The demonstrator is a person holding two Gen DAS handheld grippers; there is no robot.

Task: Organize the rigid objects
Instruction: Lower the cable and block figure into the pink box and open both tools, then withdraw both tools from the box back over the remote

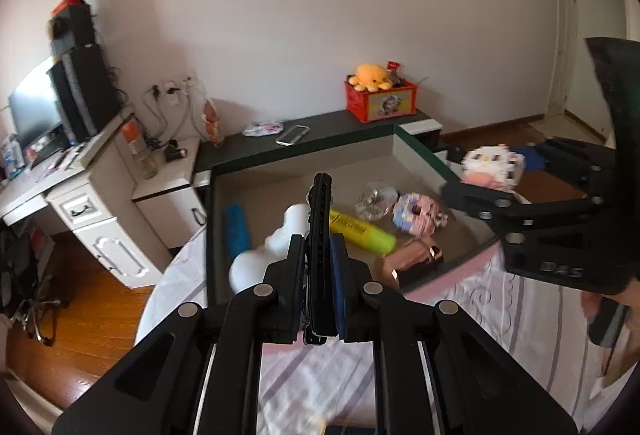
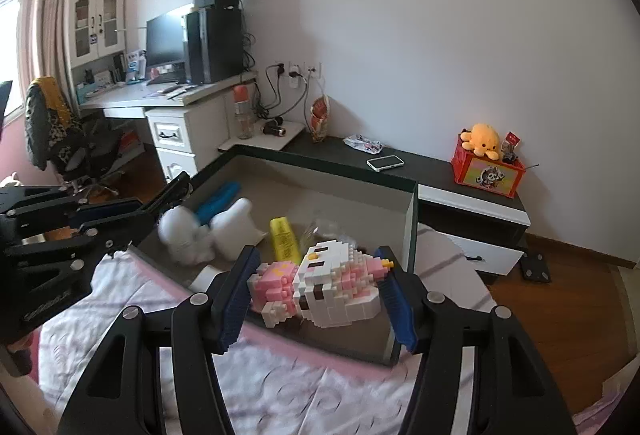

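My left gripper (image 1: 318,247) is shut on a thin black flat object (image 1: 320,219), held upright over the near edge of an open dark-rimmed box (image 1: 304,149). In the box lie a white figure (image 1: 276,243), a yellow marker (image 1: 362,231), a blue piece (image 1: 237,231), a pink block toy (image 1: 418,215) and a brown item (image 1: 412,259). My right gripper (image 2: 320,287) is shut on a white and pink block figure (image 2: 332,287), held above the box's near side (image 2: 320,343). The left gripper shows at the left of the right wrist view (image 2: 132,215).
The box rests on a bed with a pale patterned cover (image 2: 280,387). Behind it is a dark shelf with a phone (image 1: 293,135) and a red box with an orange plush (image 1: 374,77). A white desk (image 1: 92,195) stands left. Wooden floor (image 2: 560,315) lies right.
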